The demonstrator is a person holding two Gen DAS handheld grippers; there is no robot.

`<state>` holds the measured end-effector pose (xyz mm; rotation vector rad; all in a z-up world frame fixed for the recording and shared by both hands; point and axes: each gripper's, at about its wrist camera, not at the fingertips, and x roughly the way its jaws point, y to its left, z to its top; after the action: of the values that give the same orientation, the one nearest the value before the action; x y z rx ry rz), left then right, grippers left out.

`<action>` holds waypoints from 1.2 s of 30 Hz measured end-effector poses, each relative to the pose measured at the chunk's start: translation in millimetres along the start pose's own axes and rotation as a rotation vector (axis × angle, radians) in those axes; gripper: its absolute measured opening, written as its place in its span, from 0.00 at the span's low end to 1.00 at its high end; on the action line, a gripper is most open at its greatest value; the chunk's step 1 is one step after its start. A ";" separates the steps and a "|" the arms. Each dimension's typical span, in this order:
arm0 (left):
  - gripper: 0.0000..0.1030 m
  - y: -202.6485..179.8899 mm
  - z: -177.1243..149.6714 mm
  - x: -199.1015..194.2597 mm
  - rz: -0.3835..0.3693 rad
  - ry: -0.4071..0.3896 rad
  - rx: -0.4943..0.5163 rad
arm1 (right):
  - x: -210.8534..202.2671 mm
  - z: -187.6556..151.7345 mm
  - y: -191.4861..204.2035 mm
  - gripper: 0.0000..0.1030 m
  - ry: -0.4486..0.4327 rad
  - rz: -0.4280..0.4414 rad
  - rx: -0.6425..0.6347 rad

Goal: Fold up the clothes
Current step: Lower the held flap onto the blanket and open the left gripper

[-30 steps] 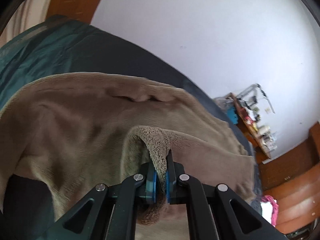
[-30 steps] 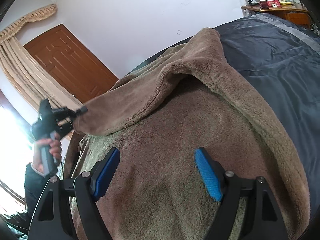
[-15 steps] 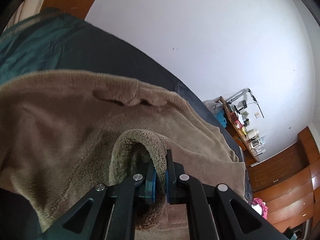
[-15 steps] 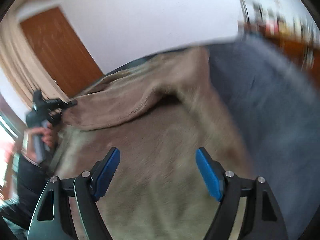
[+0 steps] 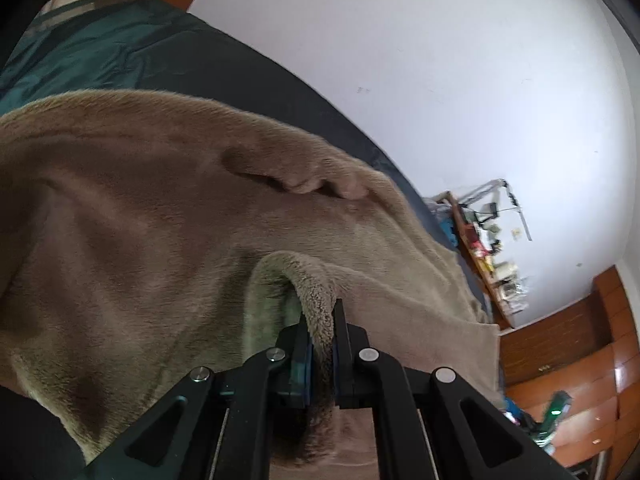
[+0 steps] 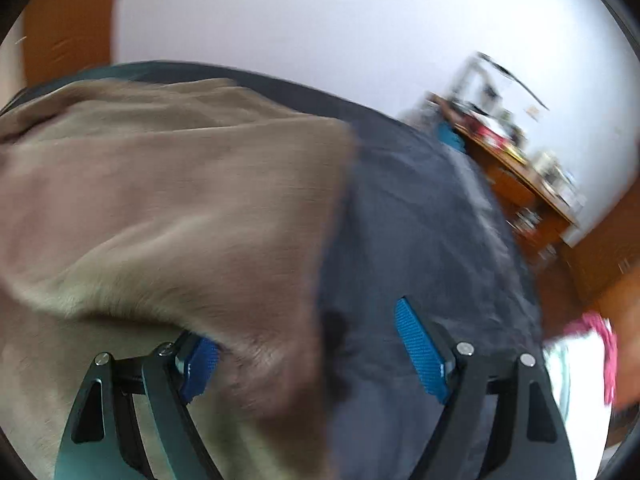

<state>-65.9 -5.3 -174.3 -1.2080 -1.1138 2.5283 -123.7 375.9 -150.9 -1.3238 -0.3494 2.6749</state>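
A brown fleece garment (image 5: 140, 240) lies spread over a dark bed cover (image 5: 160, 52). My left gripper (image 5: 320, 344) is shut on a raised fold of the fleece, which loops up from between its pads. In the blurred right wrist view the same brown fleece garment (image 6: 160, 220) fills the left half, and its folded edge hangs over the left blue pad (image 6: 200, 364). My right gripper (image 6: 308, 348) stands wide with its jaws opening. The fleece edge lies between them, and the right pad (image 6: 420, 352) is clear of it, over the dark bed cover (image 6: 420, 220).
A cluttered wooden desk (image 6: 520, 176) stands against the white wall at the right. Brown wooden drawers (image 5: 568, 368) and something pink (image 6: 600, 336) are at the lower right. A wooden door (image 6: 64, 32) is at the far left.
The right wrist view has swung right: the person's hand and the left gripper are gone from it, the desk has come in. The left gripper has sunk slightly, still gripping the fold.
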 end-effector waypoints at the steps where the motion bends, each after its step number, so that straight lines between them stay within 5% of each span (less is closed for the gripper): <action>1: 0.06 1.4 -0.5 4.0 -0.003 0.014 -0.005 | 0.0 -2.3 -14.7 0.83 -0.003 0.004 0.046; 5: 0.06 -5.2 -5.5 15.2 0.026 0.040 0.036 | 3.3 -16.4 -55.8 0.85 0.007 0.048 0.168; 14: 0.07 -8.5 -6.0 15.7 0.043 0.063 0.063 | -23.9 -13.6 -43.7 0.85 -0.007 0.083 -0.003; 23: 0.07 -6.2 -3.4 13.0 0.038 0.065 0.056 | -91.8 23.8 -38.1 0.86 -0.183 0.389 0.064; 26: 0.07 -6.4 -2.3 13.8 0.029 0.058 0.058 | -70.9 47.1 -21.0 0.86 -0.174 0.455 0.095; 30: 0.07 -3.5 -0.6 16.4 0.017 0.051 0.051 | -10.0 73.9 11.7 0.86 -0.045 0.563 0.162; 36: 0.07 -9.9 0.6 16.3 0.046 0.046 0.118 | 60.2 79.8 30.8 0.86 0.070 0.425 0.170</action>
<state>-79.1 8.0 -177.6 -1.2689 -0.9228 2.5455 -224.2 348.0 -158.3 -1.5808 0.1886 2.8913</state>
